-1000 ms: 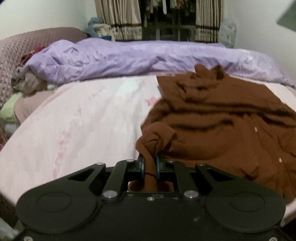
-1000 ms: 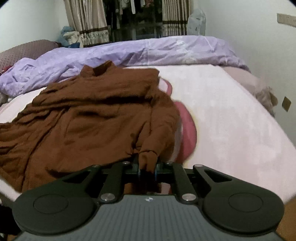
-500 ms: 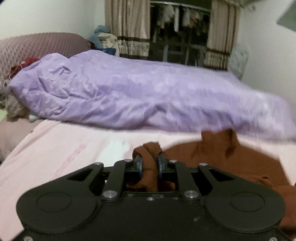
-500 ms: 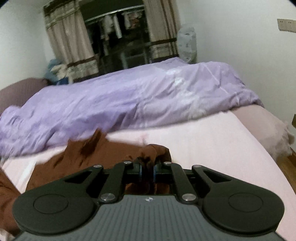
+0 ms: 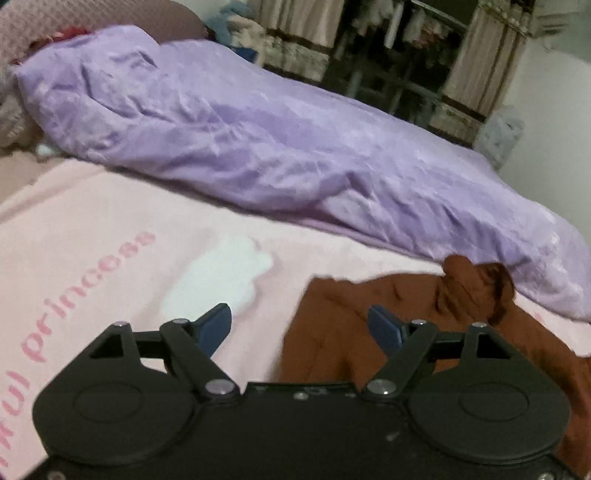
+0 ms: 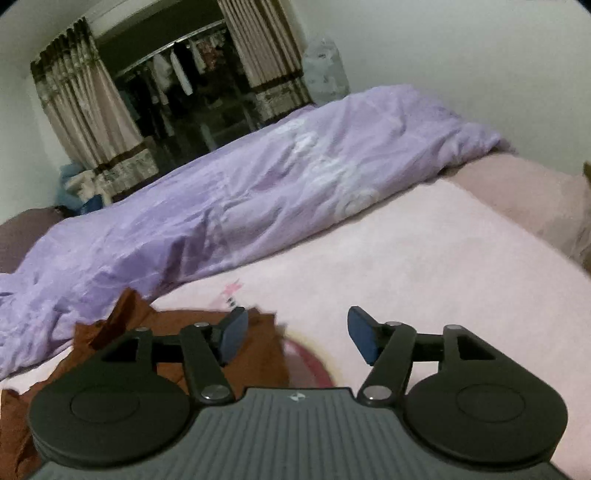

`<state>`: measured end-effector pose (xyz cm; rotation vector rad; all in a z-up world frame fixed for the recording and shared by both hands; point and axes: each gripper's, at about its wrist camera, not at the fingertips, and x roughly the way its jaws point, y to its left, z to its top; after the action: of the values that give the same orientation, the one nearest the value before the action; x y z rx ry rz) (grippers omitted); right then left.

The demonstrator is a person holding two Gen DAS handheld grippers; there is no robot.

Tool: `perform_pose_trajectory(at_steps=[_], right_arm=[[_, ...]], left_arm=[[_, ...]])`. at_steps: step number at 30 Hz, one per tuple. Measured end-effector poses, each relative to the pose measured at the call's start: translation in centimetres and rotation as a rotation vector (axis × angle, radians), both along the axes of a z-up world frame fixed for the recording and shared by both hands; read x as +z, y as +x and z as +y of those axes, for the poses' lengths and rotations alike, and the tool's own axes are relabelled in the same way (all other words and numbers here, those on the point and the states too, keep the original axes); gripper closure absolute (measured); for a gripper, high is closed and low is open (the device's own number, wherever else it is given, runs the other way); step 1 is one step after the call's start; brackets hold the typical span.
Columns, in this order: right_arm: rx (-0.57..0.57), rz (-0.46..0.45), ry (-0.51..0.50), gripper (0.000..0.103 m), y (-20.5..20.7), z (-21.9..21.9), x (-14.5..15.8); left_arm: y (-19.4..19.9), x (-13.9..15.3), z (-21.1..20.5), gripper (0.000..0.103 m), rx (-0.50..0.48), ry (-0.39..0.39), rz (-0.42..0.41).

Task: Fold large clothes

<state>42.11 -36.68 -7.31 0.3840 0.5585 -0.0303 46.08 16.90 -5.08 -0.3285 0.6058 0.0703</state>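
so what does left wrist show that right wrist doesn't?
Left wrist only: the pink "princess" lettering on the sheet and the quilted mauve headboard.
Right wrist only: the sheet's round red print and the bed's tan right edge.
Both: the brown garment, released on the pink sheet, the purple duvet, the curtained wardrobe. Left tool and right tool have just opened, nothing gripped.

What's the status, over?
Left hand-held gripper and right hand-held gripper just opened, nothing between pads. Brown garment released on pink blanket. Nothing blocking.
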Motion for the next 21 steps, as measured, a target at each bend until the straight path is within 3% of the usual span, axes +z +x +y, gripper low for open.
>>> perform_pose_trajectory(at_steps=[3,4,6,7,8,9,11,16,18,21], right_arm=[[0.057,0.011,-0.035,0.026,0.4,1.1,-0.1],[0.086,0.010,-0.048,0.019,0.6,1.6,-0.2],[0.138,0.032,-0.078,0.015,1.0,2.9,-0.5],[0.160,0.061,-0.108,0.026,1.5,3.6,-0.8],[0.176,0.084,-0.143,0.069,2.0,4.5,-1.1],[0.184,0.090,-0.175,0.094,2.3,5.2,-1.2],[0.148,0.036,-0.187,0.098,1.9,5.8,-0.6],[-0.025,-0.185,-0.221,0.099,-0.7,5.2,3.2],[-0.085,-0.161,-0.195,0.099,-0.2,4.4,2.7],[-0.099,-0.039,-0.168,0.099,2.1,3.8,-1.1]], left_arm=[[0.4,-0.7,-0.6,0.009,-0.089,-0.036,0.044],[0.4,-0.9,-1.1,0.009,-0.108,-0.034,0.052],[0.5,-1.4,-2.6,0.019,-0.140,0.029,0.049],[0.4,-1.6,-3.7,0.070,-0.172,0.090,0.026],[0.2,-1.8,-4.5,0.094,-0.210,0.157,0.025],[0.2,-2.1,-5.4,0.098,-0.218,0.220,0.024],[-0.3,-2.0,-6.4,0.098,-0.180,0.281,-0.017],[-1.4,1.2,-5.3,0.098,-0.066,0.248,-0.170],[-0.6,1.0,-5.5,0.098,-0.028,0.273,-0.164],[2.0,-2.5,-6.2,0.097,-0.019,0.304,-0.068]])
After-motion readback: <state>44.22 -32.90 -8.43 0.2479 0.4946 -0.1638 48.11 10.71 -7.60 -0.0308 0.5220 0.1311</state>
